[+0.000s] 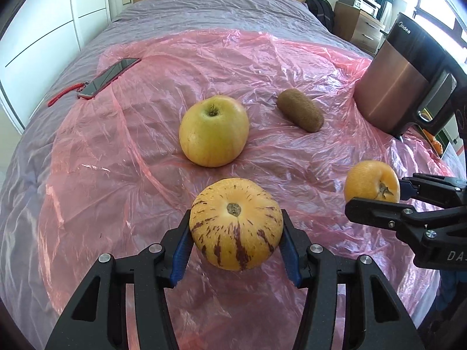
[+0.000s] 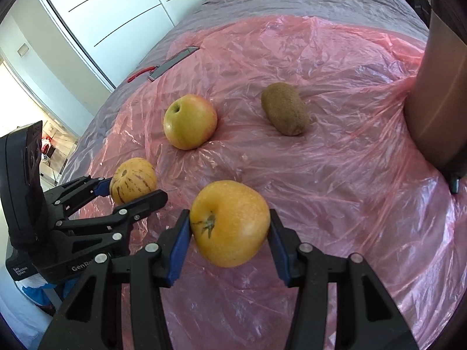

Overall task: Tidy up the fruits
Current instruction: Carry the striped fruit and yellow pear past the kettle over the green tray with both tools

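My left tongs [image 1: 236, 233] are clamped on the striped yellow melon [image 1: 235, 224], blue pads tight on both its sides, stem end facing the camera. My right tongs [image 2: 230, 227] are closed on the orange persimmon [image 2: 230, 223], calyx turned left, pads pressed on each side. Can't tell if either fruit is lifted or touching the pink plastic sheet [image 1: 146, 151] spread over the bed [image 1: 204, 8]. Both held fruits sit at the near edge, side by side, well apart. Farther out on the sheet: yellow apple [image 1: 213, 130] upright, stem dimple up, brown kiwi [image 1: 300, 114] lying on its side to its right, not touching. Metal appliance [image 1: 405, 78] stands at far right. Phone [image 1: 108, 78] with red strap lies far left at the sheet's edge.
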The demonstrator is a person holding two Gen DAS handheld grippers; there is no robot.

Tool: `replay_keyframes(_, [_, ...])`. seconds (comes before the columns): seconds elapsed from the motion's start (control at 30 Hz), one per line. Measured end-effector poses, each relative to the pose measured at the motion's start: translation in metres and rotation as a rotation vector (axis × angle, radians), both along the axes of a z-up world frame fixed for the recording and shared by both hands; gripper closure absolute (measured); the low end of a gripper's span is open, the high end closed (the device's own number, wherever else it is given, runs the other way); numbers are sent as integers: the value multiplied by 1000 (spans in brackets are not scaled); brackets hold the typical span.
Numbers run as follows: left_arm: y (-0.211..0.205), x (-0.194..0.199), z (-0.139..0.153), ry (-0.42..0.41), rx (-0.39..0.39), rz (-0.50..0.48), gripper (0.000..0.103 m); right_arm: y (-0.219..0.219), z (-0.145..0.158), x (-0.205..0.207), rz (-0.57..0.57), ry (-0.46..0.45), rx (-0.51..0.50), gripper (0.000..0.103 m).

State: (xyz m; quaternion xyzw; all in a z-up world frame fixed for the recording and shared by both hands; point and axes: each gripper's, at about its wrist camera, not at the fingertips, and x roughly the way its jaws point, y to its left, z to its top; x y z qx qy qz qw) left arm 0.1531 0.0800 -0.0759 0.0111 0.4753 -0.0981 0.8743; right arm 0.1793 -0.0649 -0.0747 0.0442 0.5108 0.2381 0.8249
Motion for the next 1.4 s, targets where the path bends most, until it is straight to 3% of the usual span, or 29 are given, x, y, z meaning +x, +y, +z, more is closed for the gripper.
replay_keyframes(0.33, [-25,-29,22,-11,-32,6,55,-48,20,-39,-59,-43,-30,83])
replay_keyframes(0.73, [-86,-71,54,-50,-49,-44,55,-111,43,-81,-151,-99,-31,83])
replay_keyframes(1.4, [-183,-108,84,-74,23,-157,55,-236,67,-129,-355,-174,-27,83])
